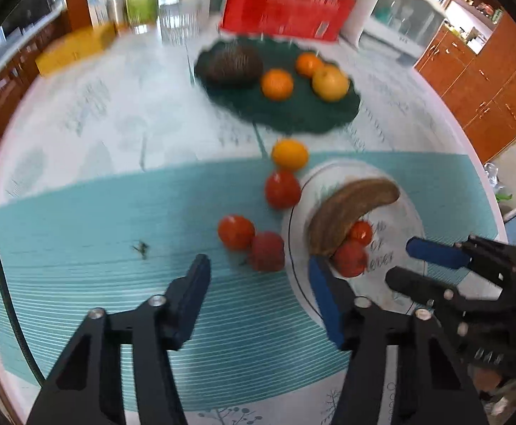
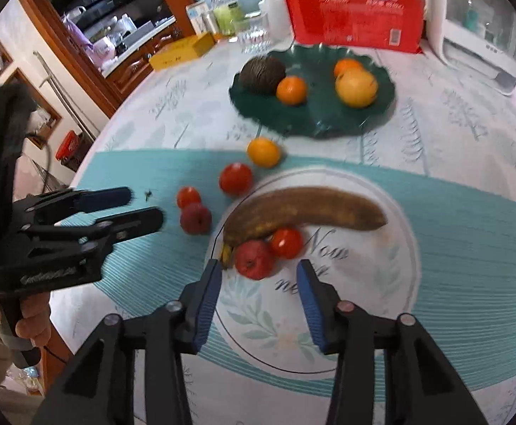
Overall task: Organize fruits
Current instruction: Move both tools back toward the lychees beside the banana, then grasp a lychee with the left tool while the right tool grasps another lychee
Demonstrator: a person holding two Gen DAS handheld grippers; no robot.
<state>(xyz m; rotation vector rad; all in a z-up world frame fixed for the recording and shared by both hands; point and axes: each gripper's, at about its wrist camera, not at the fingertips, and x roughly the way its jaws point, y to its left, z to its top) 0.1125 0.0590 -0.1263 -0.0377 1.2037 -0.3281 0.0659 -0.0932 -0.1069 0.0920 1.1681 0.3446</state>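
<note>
On the desk (image 2: 452, 134), loose fruit lies short of the green fruit plate (image 2: 314, 117): tomatoes, a peach and a brown banana (image 2: 304, 210). Judged, this is the reach-in step. The right claw (image 2: 259, 295), tilted steeply down, gapes empty just before a red apple (image 2: 254, 258); next it must straddle and pinch it. The left claw (image 1: 258, 297) hangs parted and empty near the peach (image 1: 267, 251).

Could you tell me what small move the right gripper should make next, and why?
Probably ease the right gripper forward and down so its open jaws straddle the red fruit just ahead. It holds nothing, and that fruit lies nearest, against the brown banana; the green plate beyond already holds oranges and has bare room.
</note>
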